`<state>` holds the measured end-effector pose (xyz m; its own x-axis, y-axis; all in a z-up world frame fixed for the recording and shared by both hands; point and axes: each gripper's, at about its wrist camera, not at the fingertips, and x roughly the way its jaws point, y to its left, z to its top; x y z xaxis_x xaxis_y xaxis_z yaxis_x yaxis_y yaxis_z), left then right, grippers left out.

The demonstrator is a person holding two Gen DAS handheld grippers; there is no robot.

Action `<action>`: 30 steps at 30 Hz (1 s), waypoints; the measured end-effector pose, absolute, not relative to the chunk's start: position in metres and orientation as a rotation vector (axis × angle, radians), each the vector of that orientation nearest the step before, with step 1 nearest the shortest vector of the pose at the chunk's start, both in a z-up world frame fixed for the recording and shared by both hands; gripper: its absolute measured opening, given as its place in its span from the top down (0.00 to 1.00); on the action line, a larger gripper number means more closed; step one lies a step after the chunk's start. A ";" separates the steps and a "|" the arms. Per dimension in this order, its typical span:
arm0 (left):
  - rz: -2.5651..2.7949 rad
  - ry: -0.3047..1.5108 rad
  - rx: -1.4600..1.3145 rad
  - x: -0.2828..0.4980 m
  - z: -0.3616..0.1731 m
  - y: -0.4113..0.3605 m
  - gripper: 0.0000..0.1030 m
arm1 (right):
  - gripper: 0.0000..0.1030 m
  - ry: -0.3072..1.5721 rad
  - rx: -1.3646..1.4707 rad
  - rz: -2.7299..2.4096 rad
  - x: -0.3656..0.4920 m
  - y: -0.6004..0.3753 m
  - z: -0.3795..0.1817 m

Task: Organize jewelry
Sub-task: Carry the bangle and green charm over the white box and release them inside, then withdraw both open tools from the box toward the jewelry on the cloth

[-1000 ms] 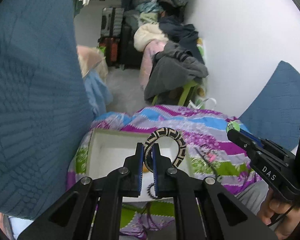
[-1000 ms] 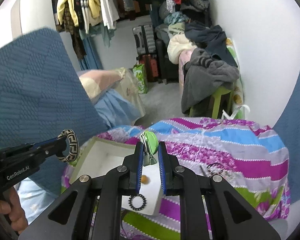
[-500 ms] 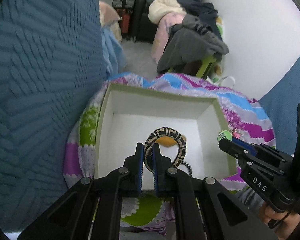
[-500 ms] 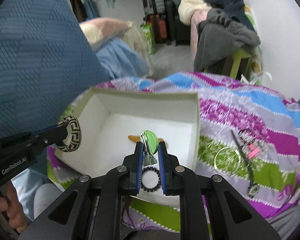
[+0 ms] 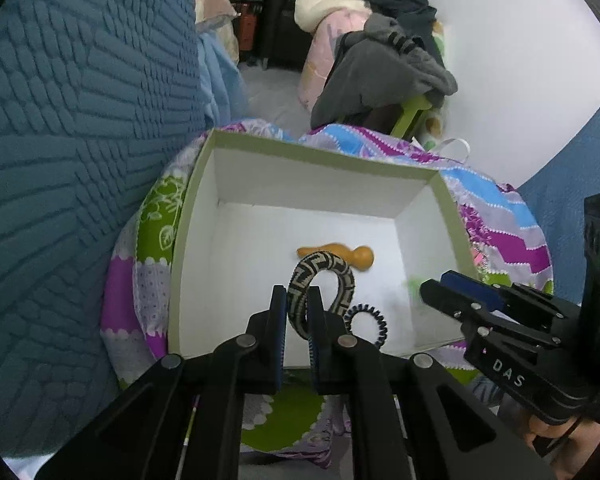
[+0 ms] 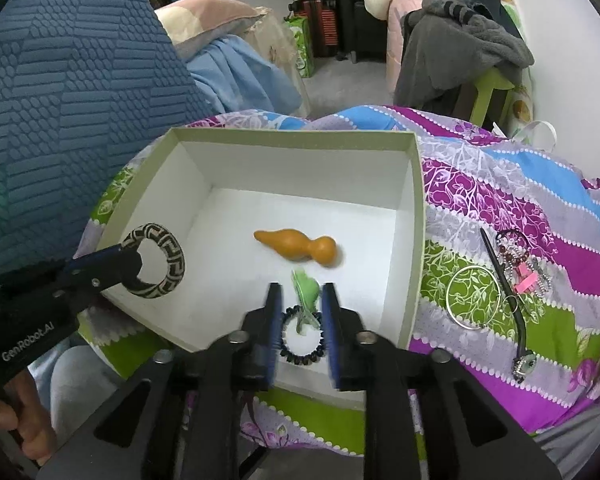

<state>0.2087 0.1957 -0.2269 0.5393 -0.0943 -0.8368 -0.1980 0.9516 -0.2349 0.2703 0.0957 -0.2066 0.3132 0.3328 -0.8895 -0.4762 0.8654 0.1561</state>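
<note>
Landmark: white box [image 6: 414, 216], open-topped, set on a patterned quilt [image 6: 540, 208].
Left gripper [image 5: 298, 312]: nearly closed, jaws easing apart, pads pinching the black-and-cream patterned bangle [image 5: 324, 276]; bangle upright over the box's near-left part, above its floor.
Right gripper [image 6: 298, 300]: jaws opening, pads clear of the green clip [image 6: 308, 290]; clip blurred, loose between the jaws above the box's near side.
Orange gourd pendant [image 6: 298, 248]: lying on the box floor, near the middle.
Black bead bracelet [image 6: 303, 340]: on the box floor by the near wall.
Silver hoop [image 6: 474, 298], black cord [image 6: 504, 280], beaded pieces [image 6: 526, 268]: on the quilt, outside the box's right wall.
</note>
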 end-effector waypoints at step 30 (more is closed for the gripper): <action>0.122 0.615 -0.217 0.141 -0.024 0.126 0.38 | 0.64 0.727 -0.090 0.606 0.247 0.017 -0.015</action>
